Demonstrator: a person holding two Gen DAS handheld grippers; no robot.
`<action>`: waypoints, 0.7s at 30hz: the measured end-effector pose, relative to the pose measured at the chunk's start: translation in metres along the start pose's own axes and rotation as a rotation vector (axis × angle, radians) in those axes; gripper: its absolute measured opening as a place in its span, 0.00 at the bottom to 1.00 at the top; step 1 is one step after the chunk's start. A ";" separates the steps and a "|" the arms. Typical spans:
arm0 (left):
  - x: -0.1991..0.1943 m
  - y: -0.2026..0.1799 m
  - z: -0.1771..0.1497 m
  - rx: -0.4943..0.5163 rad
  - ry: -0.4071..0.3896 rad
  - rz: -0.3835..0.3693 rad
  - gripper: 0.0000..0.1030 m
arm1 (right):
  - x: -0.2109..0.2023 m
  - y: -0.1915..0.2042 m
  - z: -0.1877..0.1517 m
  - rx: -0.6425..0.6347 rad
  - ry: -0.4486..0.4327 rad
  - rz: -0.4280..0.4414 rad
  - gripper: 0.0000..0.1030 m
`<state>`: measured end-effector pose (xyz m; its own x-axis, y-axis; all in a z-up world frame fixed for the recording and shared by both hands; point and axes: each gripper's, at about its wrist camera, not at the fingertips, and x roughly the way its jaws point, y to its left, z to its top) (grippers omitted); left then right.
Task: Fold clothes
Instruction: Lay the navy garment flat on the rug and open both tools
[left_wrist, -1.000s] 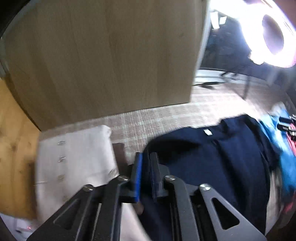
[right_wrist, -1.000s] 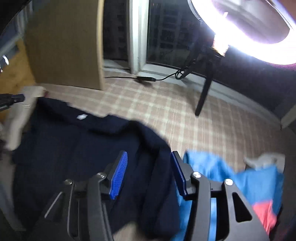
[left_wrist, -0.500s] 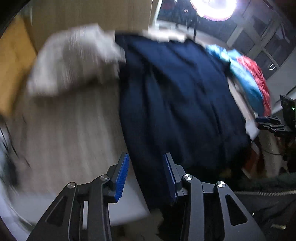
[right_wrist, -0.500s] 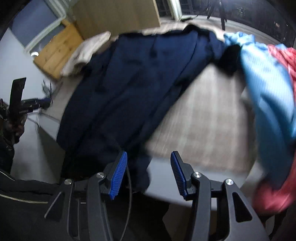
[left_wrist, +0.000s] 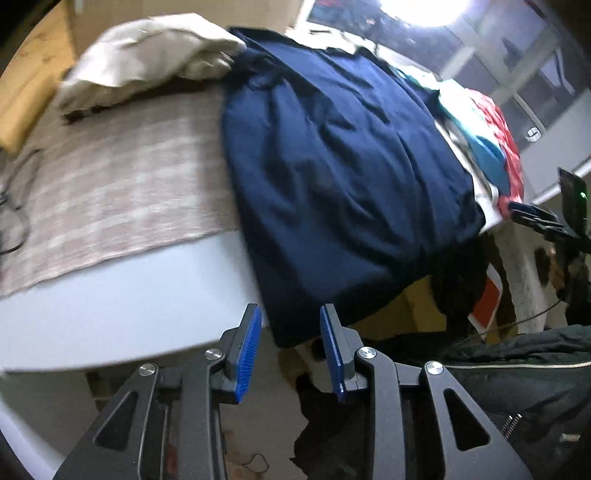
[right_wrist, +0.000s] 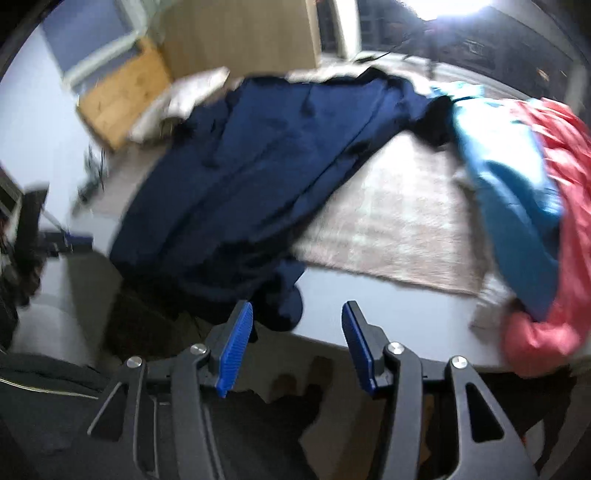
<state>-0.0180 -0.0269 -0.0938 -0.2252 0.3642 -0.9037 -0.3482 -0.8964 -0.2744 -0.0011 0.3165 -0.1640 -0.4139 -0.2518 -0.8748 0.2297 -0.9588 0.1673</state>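
A navy garment (left_wrist: 332, 155) lies spread across the table, its lower hem hanging over the near edge. The same navy garment (right_wrist: 258, 166) stretches diagonally in the right wrist view, a bunched corner drooping at the table's front. My left gripper (left_wrist: 290, 332) is open just below the hanging hem, nothing between its blue pads. My right gripper (right_wrist: 297, 332) is open at the table's front edge, right of the drooping corner, holding nothing.
A cream garment (left_wrist: 147, 55) lies at the far left. A light blue garment (right_wrist: 509, 192) and a red one (right_wrist: 561, 229) are heaped on the right. A checked cloth (left_wrist: 110, 158) covers the white table (left_wrist: 129, 295). A wooden panel (right_wrist: 240, 33) stands behind. A dark jacket (left_wrist: 517, 369) is below.
Both grippers pulled back from the far side toward the table's near edge and lowered. The left gripper, shut a second ago, is now open; the navy garment lies spread out.
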 end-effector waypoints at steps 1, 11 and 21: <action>0.007 -0.001 0.001 0.005 0.012 0.009 0.30 | 0.007 0.002 0.000 -0.017 0.007 -0.009 0.48; 0.023 -0.013 0.019 0.029 0.019 0.000 0.02 | 0.043 0.013 0.012 -0.067 0.036 0.076 0.05; -0.069 -0.011 0.068 -0.038 -0.193 0.008 0.01 | -0.106 -0.055 0.018 0.230 -0.248 0.149 0.03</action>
<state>-0.0604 -0.0252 -0.0065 -0.3995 0.3955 -0.8270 -0.3122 -0.9069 -0.2829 0.0143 0.3935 -0.0727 -0.5981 -0.3884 -0.7011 0.1109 -0.9064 0.4075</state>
